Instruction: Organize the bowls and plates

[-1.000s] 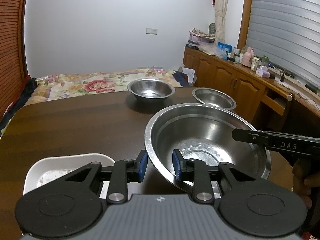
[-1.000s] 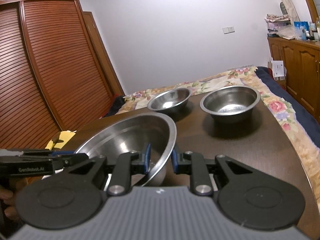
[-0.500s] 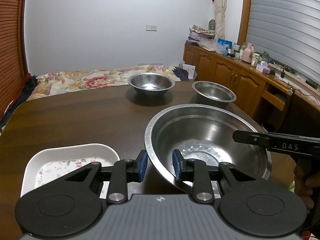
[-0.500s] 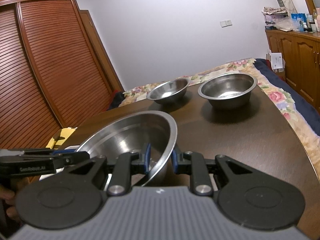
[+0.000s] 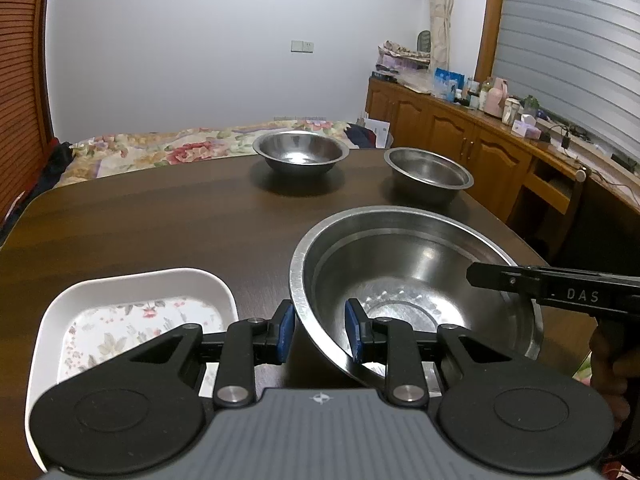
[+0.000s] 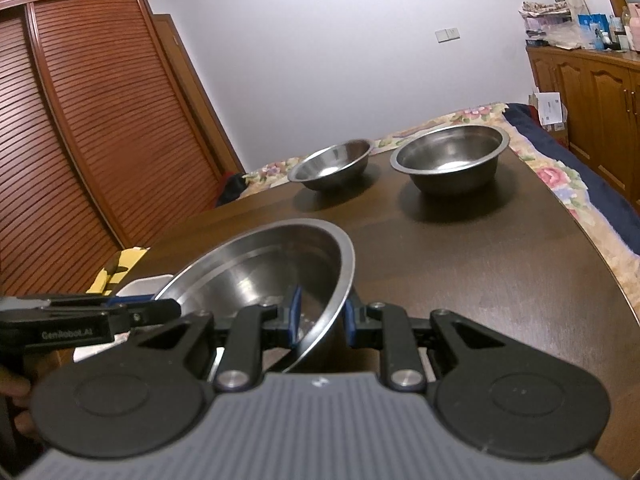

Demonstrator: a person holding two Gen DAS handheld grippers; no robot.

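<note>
Gripping the large steel bowl (image 5: 416, 280) by opposite rims, left gripper (image 5: 320, 330) and right gripper (image 6: 322, 316) each clenched across the wall (one pad inside, one outside). Keeping both ends level, carrying straight ahead of the jaws toward the two smaller bowls (image 5: 300, 154), clear of the white dish (image 5: 132, 312) just left.

On the surface (image 5: 160, 232), the large bowl (image 5: 416, 280) sits at the near edge with the square plate (image 5: 132, 308) just to its left. Two smaller bowls stand well behind it, one (image 5: 300, 156) left of the other (image 5: 428, 172). The bed (image 5: 160, 152) lies beyond the surface's far edge.
</note>
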